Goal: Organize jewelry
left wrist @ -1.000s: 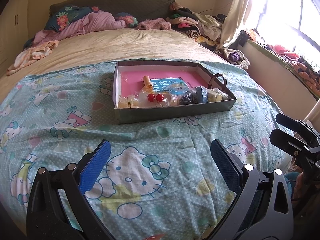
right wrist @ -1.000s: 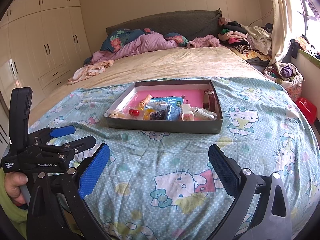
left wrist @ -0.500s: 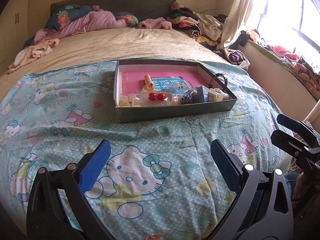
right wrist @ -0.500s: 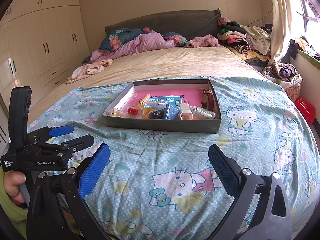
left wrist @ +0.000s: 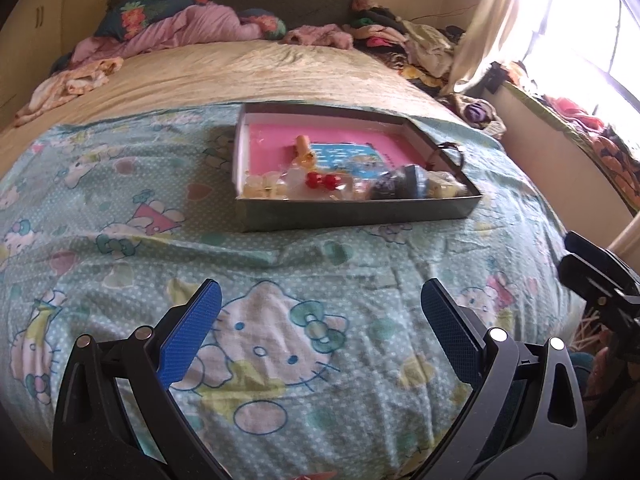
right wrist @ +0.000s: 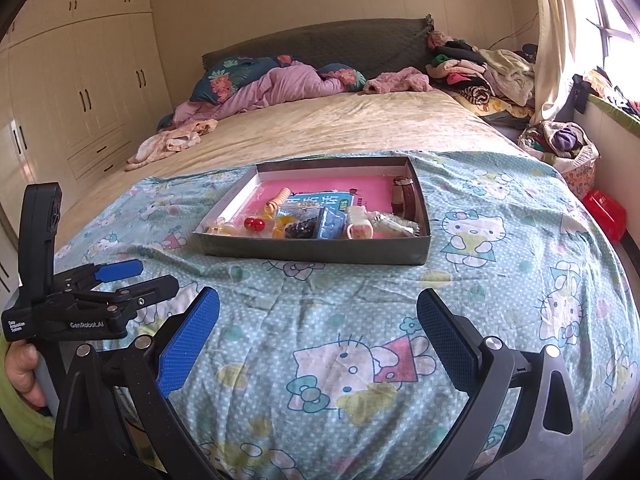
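Note:
A shallow grey tray (left wrist: 360, 214) (right wrist: 316, 248) with a pink lining rests on the Hello Kitty sheet ahead of both grippers. Inside lie a pair of red beads (left wrist: 322, 180) (right wrist: 254, 223), a coiled hair tie (left wrist: 304, 150) (right wrist: 278, 200), a brown watch (right wrist: 402, 196) against the right wall, a blue packet (right wrist: 330, 224) and dark beads (right wrist: 300, 229). My left gripper (left wrist: 320, 296) is open and empty over the sheet, well short of the tray. My right gripper (right wrist: 318, 300) is also open and empty. The left gripper (right wrist: 148, 276) shows at the right wrist view's left, held by a hand.
The patterned sheet (right wrist: 360, 360) covers the bed's near half. Pillows and a pink quilt (right wrist: 280, 84) lie by the headboard. Clothes (right wrist: 480, 68) are piled at the back right. Wardrobes (right wrist: 80, 92) line the left wall. A red thing (right wrist: 604, 214) sits on the floor at right.
The left wrist view has shifted a little, so the tray sits slightly higher in it. Both grippers stay open and nothing has been picked up.

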Demonstrator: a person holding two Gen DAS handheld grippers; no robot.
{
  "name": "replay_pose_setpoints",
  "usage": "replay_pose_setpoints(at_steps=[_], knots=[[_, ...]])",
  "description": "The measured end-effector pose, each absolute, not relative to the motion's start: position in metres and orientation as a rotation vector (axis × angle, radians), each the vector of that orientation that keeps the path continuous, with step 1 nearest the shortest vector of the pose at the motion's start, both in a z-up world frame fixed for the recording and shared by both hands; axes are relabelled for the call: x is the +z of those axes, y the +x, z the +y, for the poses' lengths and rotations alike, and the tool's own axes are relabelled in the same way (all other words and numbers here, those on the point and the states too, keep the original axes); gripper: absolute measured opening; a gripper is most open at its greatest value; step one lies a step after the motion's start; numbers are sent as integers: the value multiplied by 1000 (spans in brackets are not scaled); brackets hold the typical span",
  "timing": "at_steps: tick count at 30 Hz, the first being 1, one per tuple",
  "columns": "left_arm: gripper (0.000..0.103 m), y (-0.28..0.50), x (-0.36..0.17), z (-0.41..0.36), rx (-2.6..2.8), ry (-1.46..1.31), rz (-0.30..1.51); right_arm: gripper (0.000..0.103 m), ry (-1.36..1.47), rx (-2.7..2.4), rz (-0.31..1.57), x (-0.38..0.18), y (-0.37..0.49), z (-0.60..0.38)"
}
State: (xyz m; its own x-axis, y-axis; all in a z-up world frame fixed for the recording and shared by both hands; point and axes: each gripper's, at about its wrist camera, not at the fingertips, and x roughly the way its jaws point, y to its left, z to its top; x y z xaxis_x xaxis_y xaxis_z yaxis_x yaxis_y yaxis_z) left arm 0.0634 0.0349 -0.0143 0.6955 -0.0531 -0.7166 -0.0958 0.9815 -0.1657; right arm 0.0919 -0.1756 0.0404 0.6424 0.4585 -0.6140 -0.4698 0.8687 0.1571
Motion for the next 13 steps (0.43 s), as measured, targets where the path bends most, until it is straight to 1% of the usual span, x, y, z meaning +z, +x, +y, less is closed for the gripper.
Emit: replay_pose_setpoints(at_steps=[7,9,13], knots=[[93,75,-27,86,174,-248,810,98,20,464,712,38,116,-202],[93,81,-34,124,282,-290,815,98,30,428,703,37,129,-218],[93,89,-43,202,485,-361,802,98,23,241,720,28,182,-278]])
